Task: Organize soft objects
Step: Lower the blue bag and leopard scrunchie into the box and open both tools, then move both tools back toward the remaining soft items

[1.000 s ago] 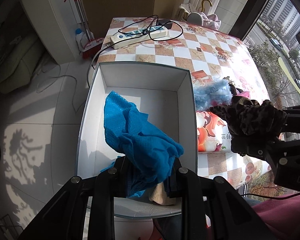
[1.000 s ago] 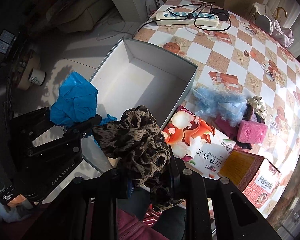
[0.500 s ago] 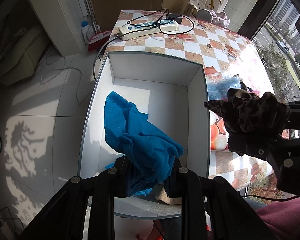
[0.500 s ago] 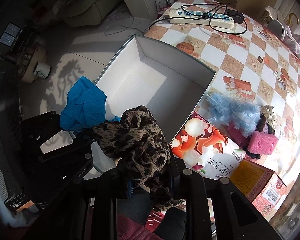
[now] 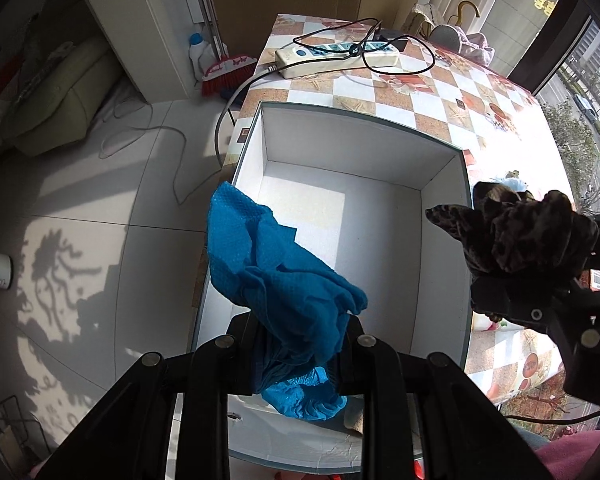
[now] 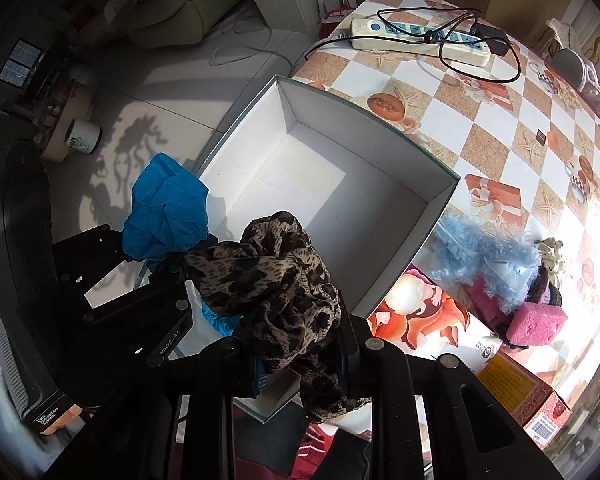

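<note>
Left wrist view: left tongs point(image 5: 300, 344) clamp blue cloth point(image 5: 276, 276); right tongs point(image 6: 300, 344) clamp leopard-print cloth point(image 6: 280, 280); white box point(image 5: 444, 240) ahead.

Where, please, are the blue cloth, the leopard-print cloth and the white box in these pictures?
blue cloth point(image 5: 284, 280), left wrist view, on its bunched middle.
leopard-print cloth point(image 6: 284, 276), right wrist view, on its crumpled centre.
white box point(image 5: 364, 160), left wrist view, on its far inner wall.

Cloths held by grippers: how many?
2: blue cloth in the left gripper, leopard-print cloth in the right gripper; both above the white box.
</note>
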Demonstrator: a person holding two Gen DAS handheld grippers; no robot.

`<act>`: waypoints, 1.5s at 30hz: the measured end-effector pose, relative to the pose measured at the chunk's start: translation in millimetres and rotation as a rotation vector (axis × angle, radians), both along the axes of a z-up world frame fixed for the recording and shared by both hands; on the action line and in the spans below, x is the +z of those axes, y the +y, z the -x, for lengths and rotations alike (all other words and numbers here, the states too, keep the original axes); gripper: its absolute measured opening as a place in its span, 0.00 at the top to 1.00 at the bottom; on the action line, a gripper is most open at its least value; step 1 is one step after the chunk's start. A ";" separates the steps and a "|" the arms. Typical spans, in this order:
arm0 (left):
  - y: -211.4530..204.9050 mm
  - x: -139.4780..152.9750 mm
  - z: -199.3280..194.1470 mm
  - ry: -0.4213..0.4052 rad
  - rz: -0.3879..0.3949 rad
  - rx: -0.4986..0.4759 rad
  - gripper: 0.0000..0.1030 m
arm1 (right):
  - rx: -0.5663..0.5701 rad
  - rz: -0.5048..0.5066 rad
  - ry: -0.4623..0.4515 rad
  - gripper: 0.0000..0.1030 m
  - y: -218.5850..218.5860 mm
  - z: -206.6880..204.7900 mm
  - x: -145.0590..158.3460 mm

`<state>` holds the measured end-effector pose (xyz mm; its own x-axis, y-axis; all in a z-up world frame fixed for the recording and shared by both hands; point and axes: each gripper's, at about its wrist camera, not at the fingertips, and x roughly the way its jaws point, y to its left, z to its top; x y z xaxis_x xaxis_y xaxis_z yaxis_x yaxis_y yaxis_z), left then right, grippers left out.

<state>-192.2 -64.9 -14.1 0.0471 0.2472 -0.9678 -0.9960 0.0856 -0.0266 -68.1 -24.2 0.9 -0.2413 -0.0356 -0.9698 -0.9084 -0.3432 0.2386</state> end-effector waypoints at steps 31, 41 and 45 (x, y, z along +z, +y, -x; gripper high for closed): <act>3.2 -5.2 -11.4 0.004 -0.030 0.003 0.11 | -0.069 0.013 -0.001 0.19 19.5 -9.5 -6.8; 5.4 1.2 -7.3 -0.098 -0.039 0.041 0.00 | -0.138 0.037 0.022 0.01 17.7 -32.0 -9.2; 4.5 3.7 -11.7 -0.119 -0.025 0.033 0.00 | -0.145 0.028 0.037 0.01 14.7 -40.2 -5.0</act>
